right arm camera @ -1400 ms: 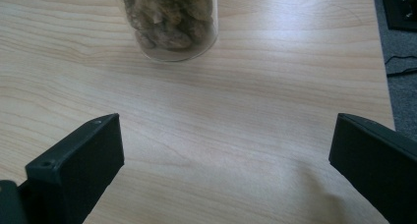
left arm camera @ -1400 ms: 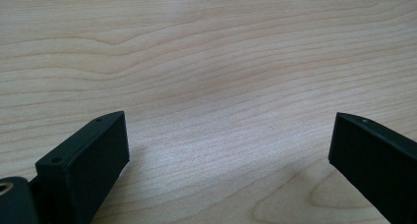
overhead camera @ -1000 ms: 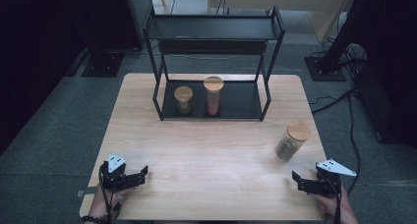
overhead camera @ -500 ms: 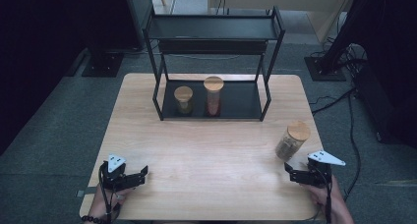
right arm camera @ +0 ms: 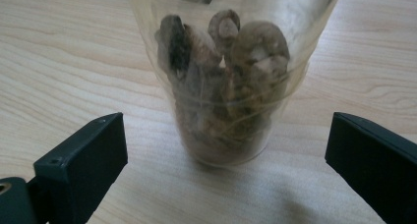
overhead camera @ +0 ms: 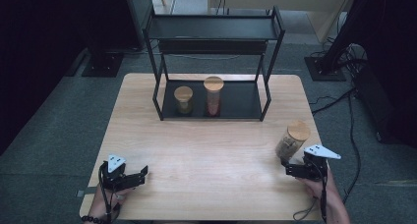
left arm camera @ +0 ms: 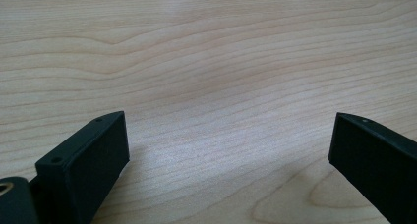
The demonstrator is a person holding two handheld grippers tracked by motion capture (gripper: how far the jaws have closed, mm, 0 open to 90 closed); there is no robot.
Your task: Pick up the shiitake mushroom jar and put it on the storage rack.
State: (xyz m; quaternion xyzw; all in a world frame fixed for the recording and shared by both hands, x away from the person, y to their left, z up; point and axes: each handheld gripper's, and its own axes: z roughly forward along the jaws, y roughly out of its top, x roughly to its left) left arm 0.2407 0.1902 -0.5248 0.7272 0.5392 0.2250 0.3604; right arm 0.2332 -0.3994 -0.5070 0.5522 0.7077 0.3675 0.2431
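Right gripper [overhead camera: 290, 169] at the table's [overhead camera: 206, 184] four o'clock, jaws spread wide with nothing between the pads yet — the glass jar [right arm camera: 223, 81] stands just ahead, centred in the gap. Approach step, by my judgement; next move calls for easing forward until the pads flank the jar's lower wall, then closing. Jar is a clear, smooth cylinder with a round wooden lid [overhead camera: 298, 131], packed with knobbly brown dried pieces. Left gripper [overhead camera: 133, 177] rests at seven o'clock — gaping, empty, over pale wood grain.
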